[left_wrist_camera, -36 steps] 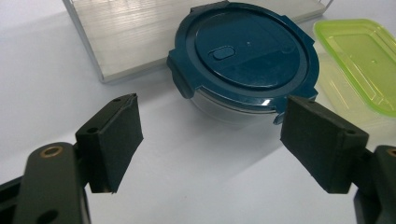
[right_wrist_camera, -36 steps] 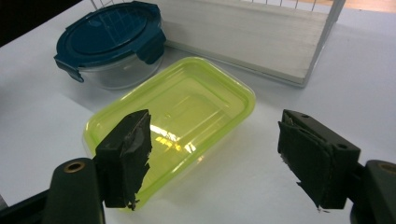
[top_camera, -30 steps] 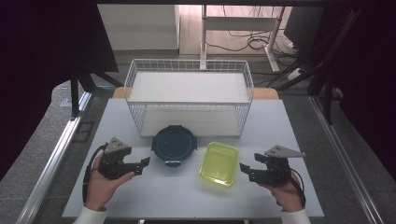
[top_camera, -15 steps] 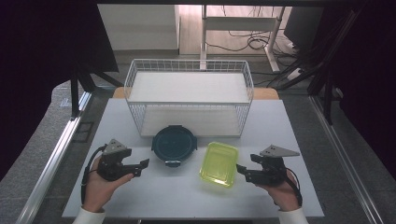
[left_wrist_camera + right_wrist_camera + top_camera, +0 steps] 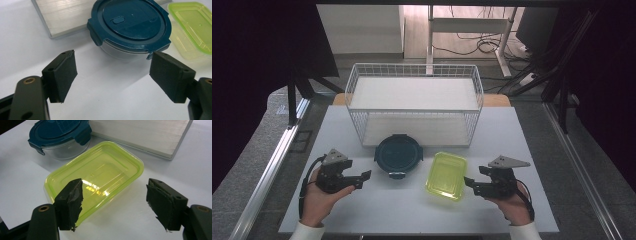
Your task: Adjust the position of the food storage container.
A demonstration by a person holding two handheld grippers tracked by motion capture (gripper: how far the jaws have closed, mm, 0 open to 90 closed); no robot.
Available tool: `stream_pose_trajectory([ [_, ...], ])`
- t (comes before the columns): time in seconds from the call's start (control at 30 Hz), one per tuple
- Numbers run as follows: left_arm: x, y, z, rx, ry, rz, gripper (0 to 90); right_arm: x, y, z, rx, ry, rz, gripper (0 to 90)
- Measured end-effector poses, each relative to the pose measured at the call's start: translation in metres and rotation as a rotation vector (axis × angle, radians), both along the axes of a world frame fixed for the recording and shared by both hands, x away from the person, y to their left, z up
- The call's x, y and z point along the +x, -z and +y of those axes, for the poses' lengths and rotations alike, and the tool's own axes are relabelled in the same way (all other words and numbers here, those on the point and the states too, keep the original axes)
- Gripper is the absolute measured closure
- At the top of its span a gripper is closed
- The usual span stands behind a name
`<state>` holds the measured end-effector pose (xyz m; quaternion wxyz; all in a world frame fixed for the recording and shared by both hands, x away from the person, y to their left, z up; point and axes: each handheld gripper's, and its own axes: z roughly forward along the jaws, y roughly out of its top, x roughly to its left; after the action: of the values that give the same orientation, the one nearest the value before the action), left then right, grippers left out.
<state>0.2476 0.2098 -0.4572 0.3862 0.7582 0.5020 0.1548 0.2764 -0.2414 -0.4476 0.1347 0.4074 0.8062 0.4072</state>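
From the high view, a white table (image 5: 412, 210) is seen with a wire basket (image 5: 414, 107) at its far side. A round box with a dark blue lid (image 5: 398, 155) is set just in front of the basket. A yellow-green box (image 5: 446, 175) is laid beside it, a little nearer to the person. The left gripper (image 5: 362, 177) is held near the round box, and the right gripper (image 5: 468, 184) is held just beside the yellow-green box. Nothing is picked up yet.

In the left gripper view, the jaws are spread wide and nothing is held between them. The round box (image 5: 130, 25) is seen ahead of them, with its lid shut. No pad is touching it.

In the right gripper view, the jaws are spread wide too, and nothing is gripped. The yellow-green box (image 5: 100, 175) is seen right ahead, partly behind the left pad (image 5: 70, 202). Whether that pad touches the box cannot be told.

It is judged that the work is only at its start. Both boxes are still on the table and the basket looks empty. Grabbing and moving the boxes is probably all still to be done.
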Motion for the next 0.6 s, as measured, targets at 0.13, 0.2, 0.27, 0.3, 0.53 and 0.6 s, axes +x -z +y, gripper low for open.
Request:
stream_pose_trajectory([
  [0.13,-0.001,0.001,-0.002,0.005,0.004,0.003,21.4,0.000,-0.001,0.000,0.001,0.010,0.004,30.0],
  [0.2,-0.001,0.000,-0.002,0.005,0.003,0.000,21.3,0.001,-0.001,0.002,-0.003,0.016,0.005,30.2],
  [0.27,-0.001,0.000,0.000,0.005,-0.002,0.001,21.2,0.001,-0.001,0.004,-0.004,0.009,0.005,30.4],
  [0.3,0.000,0.001,0.001,0.007,-0.005,0.002,21.3,0.001,-0.001,0.005,-0.008,0.007,0.005,30.4],
  [0.53,0.001,0.002,0.004,-0.009,-0.020,0.020,21.3,0.006,-0.004,0.011,-0.015,0.004,0.006,33.7],
  [0.6,0.001,0.002,0.005,-0.011,-0.021,0.018,21.3,0.010,-0.007,0.016,-0.021,-0.006,0.004,35.1],
])
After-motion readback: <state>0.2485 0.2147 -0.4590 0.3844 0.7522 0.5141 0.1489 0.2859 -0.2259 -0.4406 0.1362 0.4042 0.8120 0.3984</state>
